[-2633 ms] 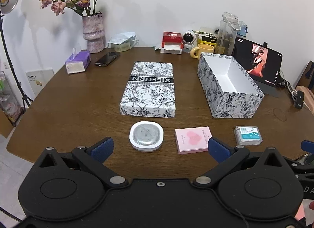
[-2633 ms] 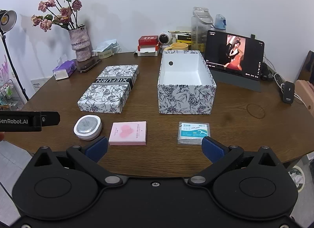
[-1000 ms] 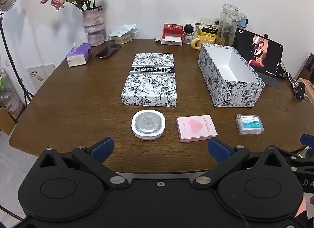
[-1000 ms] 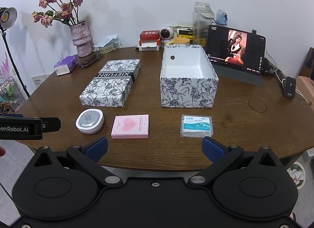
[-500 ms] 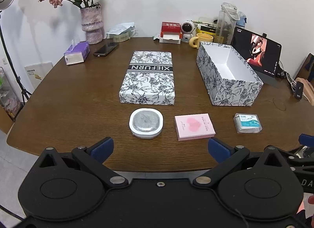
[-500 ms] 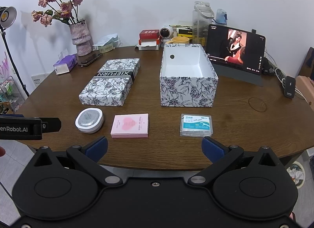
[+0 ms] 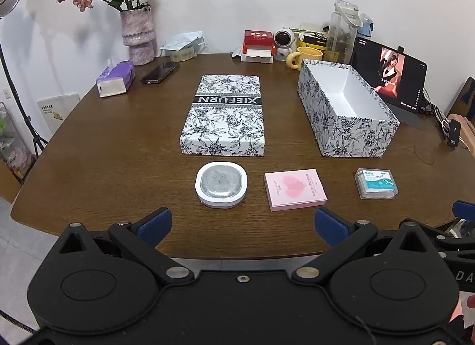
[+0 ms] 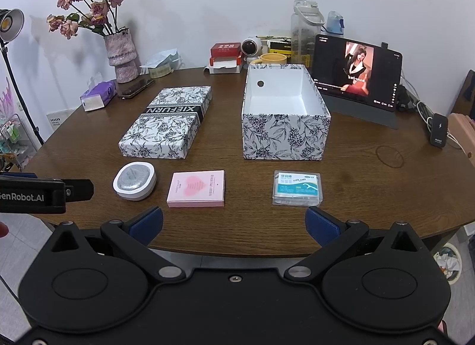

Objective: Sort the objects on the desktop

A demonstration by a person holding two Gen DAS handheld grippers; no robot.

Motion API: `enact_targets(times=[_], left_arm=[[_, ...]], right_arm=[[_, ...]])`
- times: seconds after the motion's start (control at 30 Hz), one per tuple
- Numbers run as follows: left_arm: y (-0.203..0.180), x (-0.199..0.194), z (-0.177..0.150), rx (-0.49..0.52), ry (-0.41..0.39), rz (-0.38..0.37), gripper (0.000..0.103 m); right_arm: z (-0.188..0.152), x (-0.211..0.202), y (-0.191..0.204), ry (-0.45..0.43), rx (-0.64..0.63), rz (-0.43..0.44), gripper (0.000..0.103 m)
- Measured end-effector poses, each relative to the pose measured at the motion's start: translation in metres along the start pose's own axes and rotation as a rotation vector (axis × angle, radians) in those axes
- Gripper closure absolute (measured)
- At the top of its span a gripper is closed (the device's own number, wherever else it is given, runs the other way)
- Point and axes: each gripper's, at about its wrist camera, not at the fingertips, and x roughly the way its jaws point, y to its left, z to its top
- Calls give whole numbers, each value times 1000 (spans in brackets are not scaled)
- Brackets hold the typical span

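Observation:
Three small items lie in a row near the table's front edge: a white rounded case with a silver top [image 7: 221,184] [image 8: 134,180], a pink box with a heart [image 7: 294,189] [image 8: 196,188], and a clear floss-pick box [image 7: 376,183] [image 8: 297,187]. Behind them stand an open, empty floral box [image 7: 346,108] [image 8: 283,114] and its floral lid [image 7: 224,115] [image 8: 167,122], lying flat to the left. My left gripper [image 7: 242,226] hangs open just before the table edge, facing the white case and pink box. My right gripper [image 8: 234,224] is open too, between the pink box and the floss box.
Along the back of the wooden table [image 7: 104,151] are a vase of flowers [image 7: 138,37], a purple tissue pack [image 7: 114,79], a phone [image 7: 160,72], a red box [image 7: 257,47], a yellow mug [image 7: 305,58], bottles and a propped tablet [image 7: 389,76]. A lamp stand [image 7: 12,77] stands at left.
Both grippers have drifted slightly over the past seconds, so the view shifts a little. They stay open and nothing on the table has moved.

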Motion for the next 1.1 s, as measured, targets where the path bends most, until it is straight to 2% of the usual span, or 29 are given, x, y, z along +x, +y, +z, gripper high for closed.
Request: enact_targets(times=[0.43, 1.1], left_arm=[[0, -2, 9, 4, -18, -8, 0], [-6, 10, 11, 14, 11, -9, 0]], right_arm=[[3, 1, -3, -4, 1, -4, 0], [5, 10, -9, 32, 13, 1, 0]])
